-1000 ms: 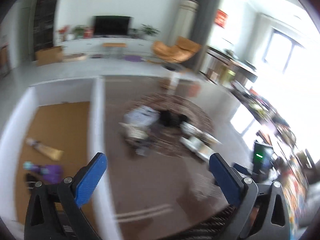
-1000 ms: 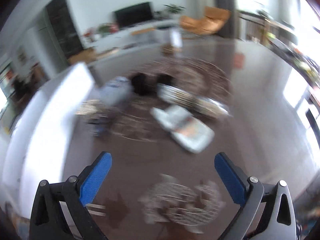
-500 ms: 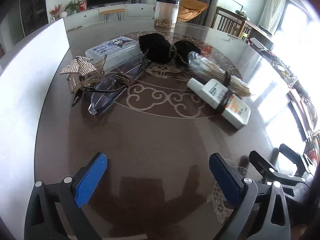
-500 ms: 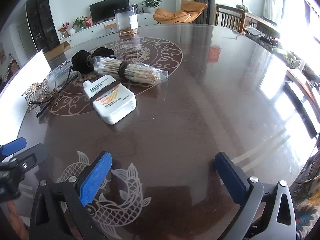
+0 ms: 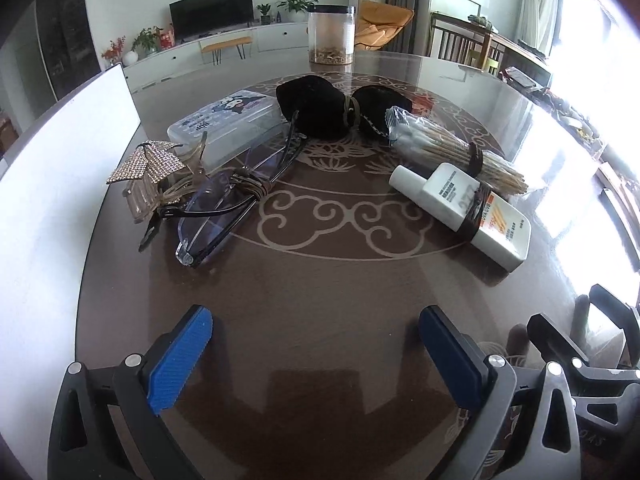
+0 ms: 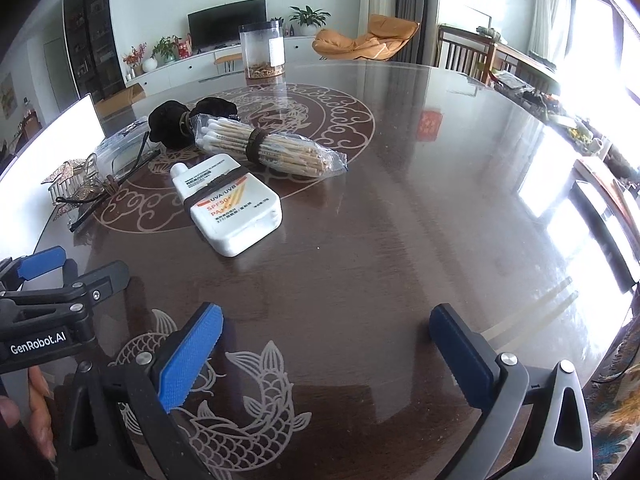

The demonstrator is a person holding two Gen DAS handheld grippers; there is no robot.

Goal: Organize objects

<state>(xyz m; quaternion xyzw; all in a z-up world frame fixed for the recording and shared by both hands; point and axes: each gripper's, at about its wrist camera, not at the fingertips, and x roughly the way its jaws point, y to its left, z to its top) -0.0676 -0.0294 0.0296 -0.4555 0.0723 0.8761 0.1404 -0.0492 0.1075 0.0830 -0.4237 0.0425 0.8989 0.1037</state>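
On a dark round table lie a rhinestone hair clip, folded glasses, a clear plastic case, a black bow, a bag of cotton swabs and a white sunscreen bottle. My left gripper hangs open over bare table in front of the glasses. My right gripper is open too, near the table's front edge, with the sunscreen bottle and the swabs ahead to its left. Nothing sits between either pair of fingers.
A white box wall stands along the table's left side. A clear jar stands at the far edge. The other gripper shows at the left wrist view's lower right. A hand holds the left gripper.
Both grippers swung down from a blurred higher view to low over the table and have settled. Over the last half second the views barely shifted. Both stayed open.
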